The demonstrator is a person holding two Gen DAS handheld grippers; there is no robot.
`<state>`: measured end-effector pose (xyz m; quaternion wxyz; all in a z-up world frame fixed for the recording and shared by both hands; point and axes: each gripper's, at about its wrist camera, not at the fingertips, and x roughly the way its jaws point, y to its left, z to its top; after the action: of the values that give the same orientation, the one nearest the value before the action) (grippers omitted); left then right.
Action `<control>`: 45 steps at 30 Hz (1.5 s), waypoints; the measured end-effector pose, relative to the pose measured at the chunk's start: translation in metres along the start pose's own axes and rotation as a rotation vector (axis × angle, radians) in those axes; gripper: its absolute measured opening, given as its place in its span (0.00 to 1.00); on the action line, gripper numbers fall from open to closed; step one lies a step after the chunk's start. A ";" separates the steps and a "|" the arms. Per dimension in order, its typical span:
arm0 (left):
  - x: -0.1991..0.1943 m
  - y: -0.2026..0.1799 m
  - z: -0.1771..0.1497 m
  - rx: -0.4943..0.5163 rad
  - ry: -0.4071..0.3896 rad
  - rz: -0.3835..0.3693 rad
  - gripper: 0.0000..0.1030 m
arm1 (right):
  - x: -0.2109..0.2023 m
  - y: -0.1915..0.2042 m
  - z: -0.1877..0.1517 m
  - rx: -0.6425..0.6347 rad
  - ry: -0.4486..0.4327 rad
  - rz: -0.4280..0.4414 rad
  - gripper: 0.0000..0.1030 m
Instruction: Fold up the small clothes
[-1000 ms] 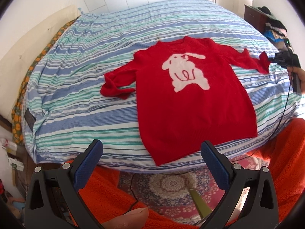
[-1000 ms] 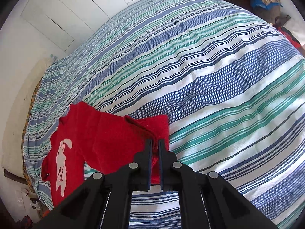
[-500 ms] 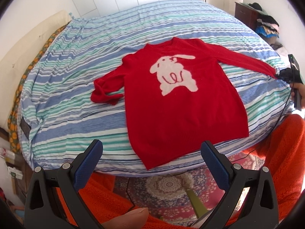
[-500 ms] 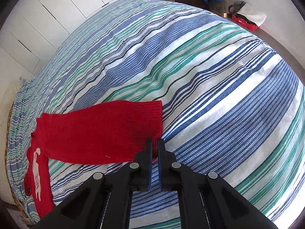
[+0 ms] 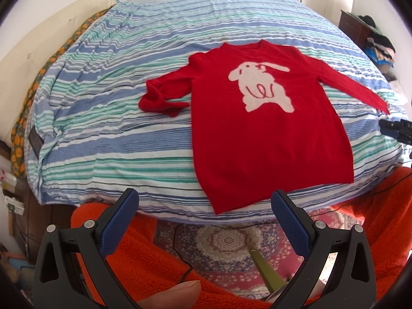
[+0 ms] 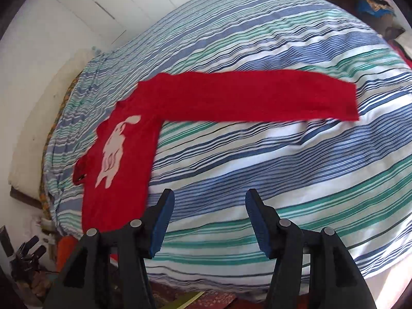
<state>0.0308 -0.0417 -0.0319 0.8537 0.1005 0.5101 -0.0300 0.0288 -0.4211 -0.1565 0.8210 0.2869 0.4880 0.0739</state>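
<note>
A red sweater (image 5: 267, 134) with a white rabbit design lies face up on the striped bed (image 5: 128, 134). Its right sleeve (image 6: 252, 97) is stretched out straight. Its left sleeve (image 5: 164, 95) is bunched and folded back on itself. My left gripper (image 5: 204, 202) hangs open off the bed's near edge, below the hem, with nothing between its fingers. My right gripper (image 6: 209, 199) is pulled back from the straightened sleeve's cuff (image 6: 347, 100); its jaws are opening and hold nothing. In the left wrist view the right gripper (image 5: 395, 130) shows at the far right edge.
An orange fleece sleeve (image 5: 154, 252) and a patterned rug (image 5: 221, 242) lie below the bed edge. A dark dresser with piled clothes (image 5: 370, 38) stands at the far right. White cupboard doors (image 6: 108, 2) are behind the bed. A cream pad (image 5: 38, 41) lines the left side.
The right gripper pulled the right sleeve out straight, let go of the cuff and drew back with its jaws parting. The left gripper stayed open near the bed's edge.
</note>
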 end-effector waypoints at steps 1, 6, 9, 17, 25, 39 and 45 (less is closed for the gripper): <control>0.000 -0.002 0.001 0.007 -0.007 -0.006 0.99 | 0.016 0.025 -0.014 -0.037 0.058 0.065 0.55; -0.013 0.000 0.002 0.017 -0.049 -0.018 0.99 | 0.100 0.087 -0.072 -0.134 0.246 0.083 0.41; -0.017 0.021 -0.008 -0.011 -0.066 0.011 0.99 | 0.106 0.079 -0.084 -0.125 0.250 0.029 0.04; 0.011 0.048 -0.031 -0.090 0.000 -0.003 0.99 | 0.098 0.064 -0.092 -0.070 0.251 -0.154 0.03; 0.032 0.067 -0.029 -0.150 0.038 -0.007 0.99 | 0.067 0.088 -0.095 -0.137 0.051 -0.282 0.42; 0.165 0.128 0.105 -0.426 -0.096 -0.118 0.98 | 0.054 0.154 -0.122 -0.458 -0.113 -0.372 0.58; 0.252 0.134 0.118 -0.417 0.165 0.035 0.06 | 0.068 0.177 -0.137 -0.600 -0.085 -0.373 0.58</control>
<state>0.2736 0.0788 -0.1800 0.8117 -0.0673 0.5716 0.0992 -0.0238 -0.1929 -0.1611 0.8876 -0.0581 0.4541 0.0506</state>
